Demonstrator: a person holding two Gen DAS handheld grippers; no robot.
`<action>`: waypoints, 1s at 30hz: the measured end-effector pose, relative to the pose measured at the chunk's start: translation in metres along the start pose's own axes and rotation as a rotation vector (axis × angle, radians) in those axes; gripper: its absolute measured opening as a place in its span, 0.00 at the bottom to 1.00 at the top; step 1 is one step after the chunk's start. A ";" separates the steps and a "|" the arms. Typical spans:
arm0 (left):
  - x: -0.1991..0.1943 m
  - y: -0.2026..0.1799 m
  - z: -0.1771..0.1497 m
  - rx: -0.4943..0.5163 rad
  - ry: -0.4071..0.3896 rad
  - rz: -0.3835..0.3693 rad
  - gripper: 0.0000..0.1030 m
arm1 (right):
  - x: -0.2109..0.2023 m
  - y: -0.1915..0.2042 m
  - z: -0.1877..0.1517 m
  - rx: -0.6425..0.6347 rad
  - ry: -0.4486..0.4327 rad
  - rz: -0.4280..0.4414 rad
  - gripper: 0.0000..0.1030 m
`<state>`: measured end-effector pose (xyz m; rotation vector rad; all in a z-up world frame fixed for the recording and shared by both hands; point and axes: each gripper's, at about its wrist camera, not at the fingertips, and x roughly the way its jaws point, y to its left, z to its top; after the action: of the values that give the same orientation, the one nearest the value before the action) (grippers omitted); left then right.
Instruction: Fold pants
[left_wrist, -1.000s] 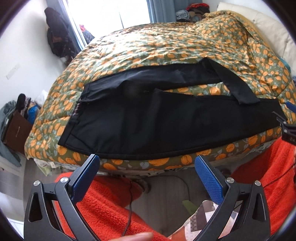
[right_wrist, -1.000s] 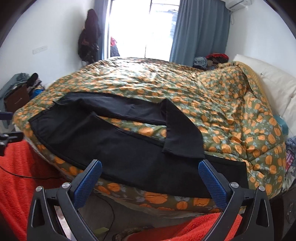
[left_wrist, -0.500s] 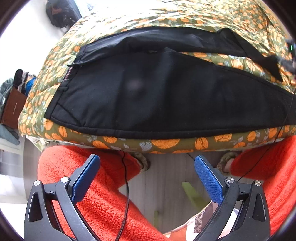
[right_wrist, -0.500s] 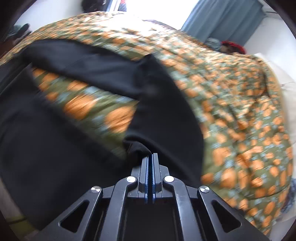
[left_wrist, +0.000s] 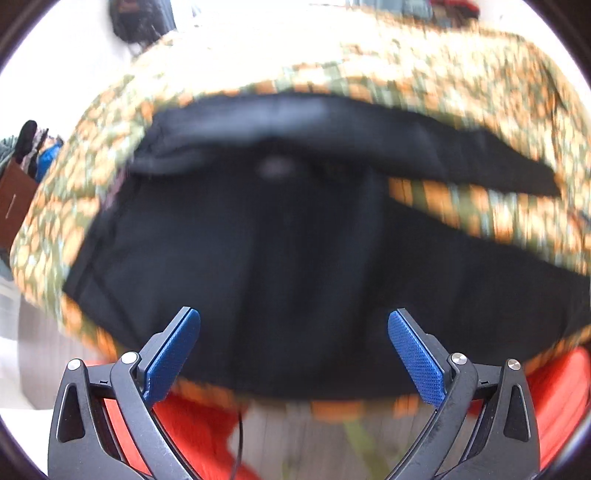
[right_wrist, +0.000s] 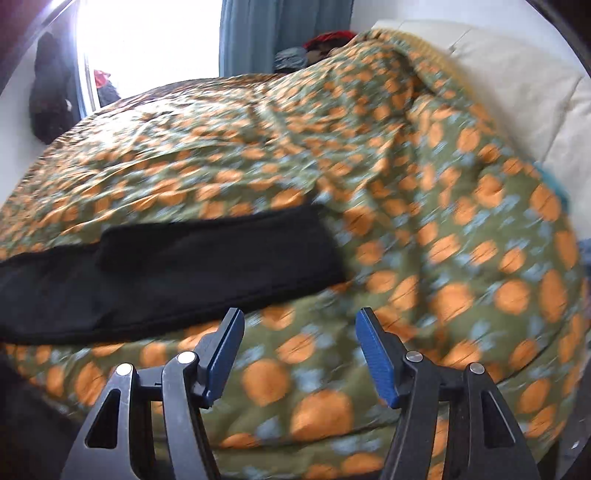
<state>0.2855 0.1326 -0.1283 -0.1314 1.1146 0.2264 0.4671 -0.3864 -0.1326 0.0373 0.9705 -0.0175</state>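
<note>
Black pants (left_wrist: 280, 240) lie spread on a bed covered by an orange-patterned duvet (left_wrist: 461, 81). In the left wrist view my left gripper (left_wrist: 293, 350) is open, its blue pads just above the near edge of the pants at the waist end. In the right wrist view the pant legs (right_wrist: 207, 262) lie one laid over the other, their ends to the left of my right gripper (right_wrist: 299, 354). The right gripper is open and empty over bare duvet (right_wrist: 424, 206). Both views are blurred by motion.
A cream headboard (right_wrist: 509, 85) stands at the far right, with blue curtains (right_wrist: 280, 33) and a bright window behind the bed. The person's orange clothing (left_wrist: 195, 439) and the floor (left_wrist: 303, 443) show below the bed edge. Dark clothes hang at the left wall (right_wrist: 48, 96).
My right gripper was shut on the folded-over pant leg half a second ago; it has let go, opened and pulled back right. My left gripper moved in over the pants.
</note>
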 end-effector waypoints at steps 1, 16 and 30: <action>0.007 0.009 0.022 -0.015 -0.055 -0.004 0.99 | 0.004 0.020 -0.014 -0.010 0.016 0.066 0.61; 0.147 0.042 0.040 -0.033 -0.190 0.072 0.99 | 0.101 0.418 0.069 -0.778 0.187 0.642 0.61; 0.147 0.048 0.037 -0.059 -0.206 0.029 0.99 | 0.164 0.544 0.105 -1.109 0.420 0.638 0.00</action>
<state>0.3679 0.2045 -0.2435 -0.1413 0.9059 0.2929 0.6633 0.1532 -0.1962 -0.6932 1.2353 1.1476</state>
